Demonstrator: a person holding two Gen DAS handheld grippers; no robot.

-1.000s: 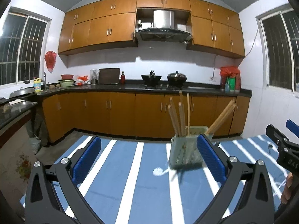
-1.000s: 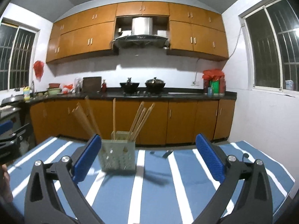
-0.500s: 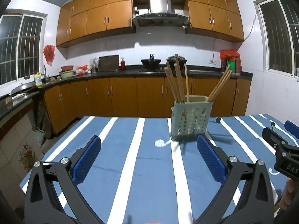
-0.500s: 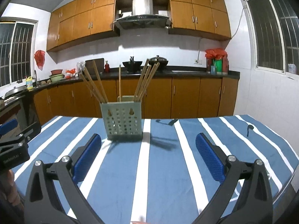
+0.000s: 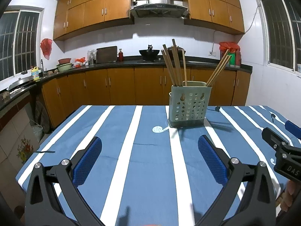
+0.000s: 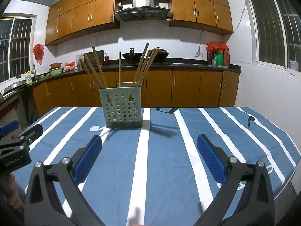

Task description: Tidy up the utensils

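A pale green perforated utensil holder [image 5: 189, 106] stands upright on the blue striped tablecloth [image 5: 150, 169], far side of the table. Several wooden chopsticks [image 5: 174, 66] stand in it, leaning left and right. It also shows in the right wrist view [image 6: 123, 108] with its chopsticks [image 6: 144, 66]. My left gripper [image 5: 149, 160] is open and empty, well short of the holder. My right gripper [image 6: 149, 159] is open and empty, also short of it. Each gripper shows at the edge of the other's view.
The table's left edge [image 5: 43, 146] drops to the tiled floor. The right edge [image 6: 287, 137] is near a white wall. Kitchen counter and wooden cabinets [image 5: 122, 86] run behind the table. Dark printed marks lie on the cloth [image 6: 251, 119].
Both grippers have pulled back toward me and tilted down, away from the holder. The holder now looks farther off and more table shows. Both jaws stay open.
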